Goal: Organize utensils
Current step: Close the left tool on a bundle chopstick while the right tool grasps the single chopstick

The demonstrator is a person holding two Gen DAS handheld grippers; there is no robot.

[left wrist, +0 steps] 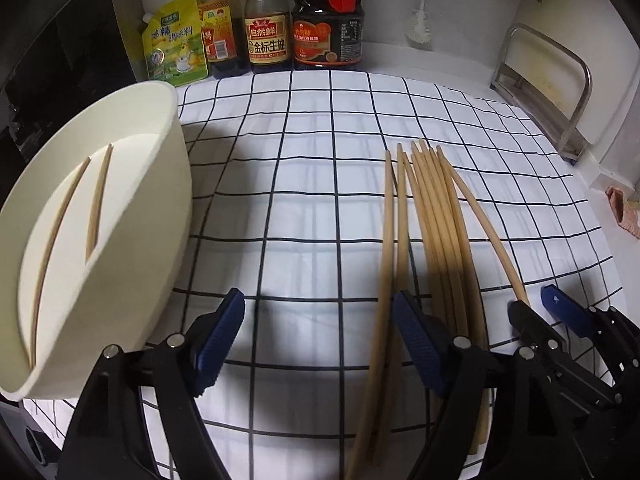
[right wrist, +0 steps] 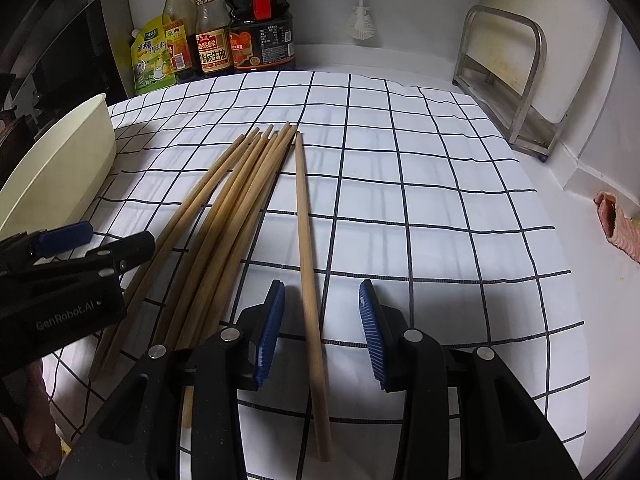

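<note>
Several wooden chopsticks [left wrist: 434, 216] lie in a loose bundle on the checked cloth [left wrist: 304, 184]; they also show in the right wrist view [right wrist: 236, 200]. One chopstick [right wrist: 306, 232] lies apart and runs between my right gripper's open fingers. My right gripper [right wrist: 322, 330] is open and low over it; it also shows in the left wrist view [left wrist: 544, 304]. My left gripper [left wrist: 318, 320] is open and empty, left of the bundle; it also shows in the right wrist view [right wrist: 104, 240]. A cream holder [left wrist: 100, 216] lies tipped at left with two chopsticks [left wrist: 98, 200] inside.
Sauce bottles [left wrist: 268, 36] and a yellow pouch [left wrist: 174, 40] stand at the back wall. A metal rack [left wrist: 548, 92] stands at back right. A pink cloth [right wrist: 618, 224] lies at the right edge of the counter. A dish brush [right wrist: 362, 20] hangs on the wall.
</note>
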